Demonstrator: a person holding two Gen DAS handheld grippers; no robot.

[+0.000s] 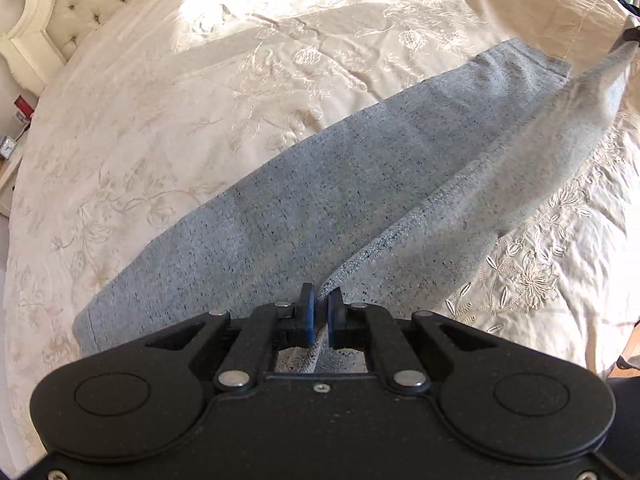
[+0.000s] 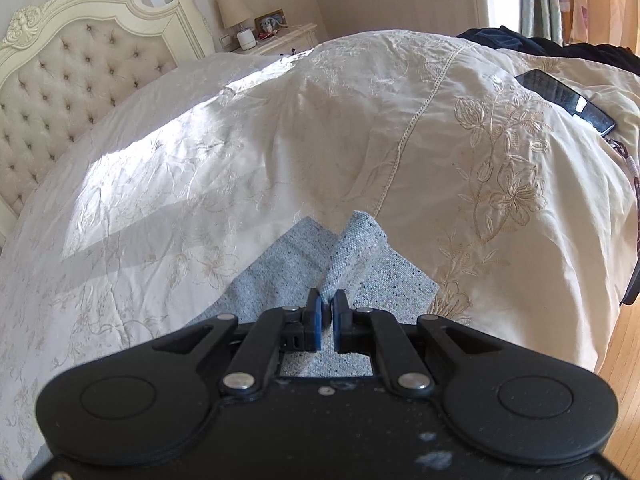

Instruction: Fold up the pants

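Grey speckled pants (image 1: 304,200) lying spread on the cream embroidered bedspread (image 1: 168,128), running from bottom left toward the upper right of the left wrist view. Left gripper (image 1: 321,307) clamped on an edge of the pants, its two blue pads pressed together with a ridge of cloth pinched between them. From that pinch, a lifted fold of the same cloth stretched taut up to the far right corner, where only a dark tip of the right gripper (image 1: 632,34) peeks in at the frame's edge. Seen only from the left: the full length of the garment, one leg flat on the bed and the raised flap above it. From the right wrist view, far less of the pants (image 2: 288,264): just a short grey end lying on the bedspread (image 2: 200,152), with a small upright tuft gathered at the right gripper (image 2: 327,306), whose blue pads are closed tight on that cloth. Seen only from the right: a tufted cream headboard (image 2: 80,64), a lamp (image 2: 234,10) on a nightstand (image 2: 284,38), a dark phone (image 2: 566,100) lying on the bedspread at upper right, dark clothing (image 2: 540,46) heaped beyond it, and a strip of wooden floor (image 2: 624,360) at the right edge. A sunlit patch across the bedspread in both views.
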